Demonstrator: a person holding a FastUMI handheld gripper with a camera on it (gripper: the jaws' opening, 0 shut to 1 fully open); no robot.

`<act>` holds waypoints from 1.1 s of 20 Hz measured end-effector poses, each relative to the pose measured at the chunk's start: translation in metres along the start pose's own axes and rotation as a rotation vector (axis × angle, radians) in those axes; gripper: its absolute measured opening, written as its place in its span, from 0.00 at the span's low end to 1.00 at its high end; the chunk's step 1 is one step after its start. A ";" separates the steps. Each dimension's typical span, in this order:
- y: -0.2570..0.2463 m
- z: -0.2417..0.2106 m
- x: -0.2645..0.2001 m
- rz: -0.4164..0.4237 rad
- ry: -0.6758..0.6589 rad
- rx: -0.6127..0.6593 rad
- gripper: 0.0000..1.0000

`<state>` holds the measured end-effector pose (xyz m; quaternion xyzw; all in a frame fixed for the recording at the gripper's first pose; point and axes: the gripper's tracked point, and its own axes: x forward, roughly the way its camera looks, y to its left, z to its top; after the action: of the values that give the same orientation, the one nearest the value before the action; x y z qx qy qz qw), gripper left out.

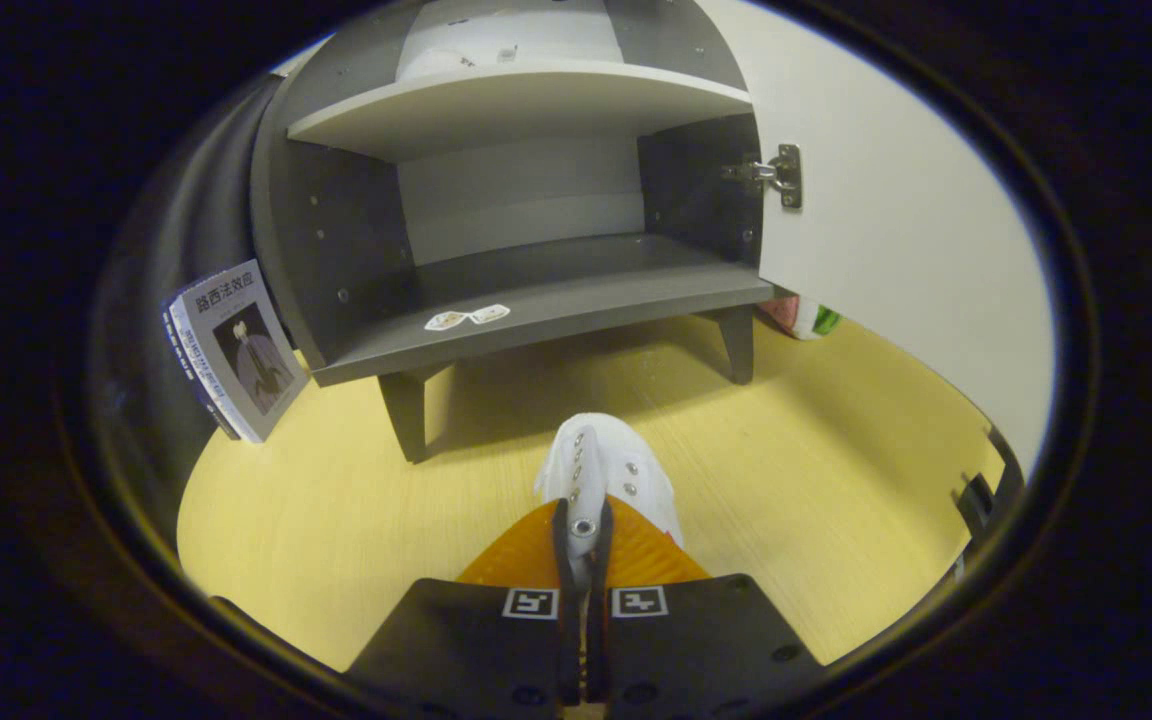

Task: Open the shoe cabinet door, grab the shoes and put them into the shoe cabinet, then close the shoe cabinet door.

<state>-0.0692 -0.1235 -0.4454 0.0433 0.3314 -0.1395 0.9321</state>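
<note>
It looked like a staged home corner in a recording booth. A small grey wooden shoe cabinet [536, 300] on short legs stood with its white door [896, 250] open, on a pale yellow wood-grain desk [836, 480]. A paperback book [236, 350] leaned against the cabinet's side.

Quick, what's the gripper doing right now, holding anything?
Gripper: fingers shut on the white shoe, in front of the open shoe cabinet.

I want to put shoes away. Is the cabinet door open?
Open: the door is swung aside on its hinge, baring the shelves. The gripper is shut on the shoe.
</note>
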 end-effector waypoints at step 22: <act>0.005 -0.027 -0.036 0.071 0.048 0.026 0.03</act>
<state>-0.1111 -0.1060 -0.4437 0.0703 0.3500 -0.1092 0.9277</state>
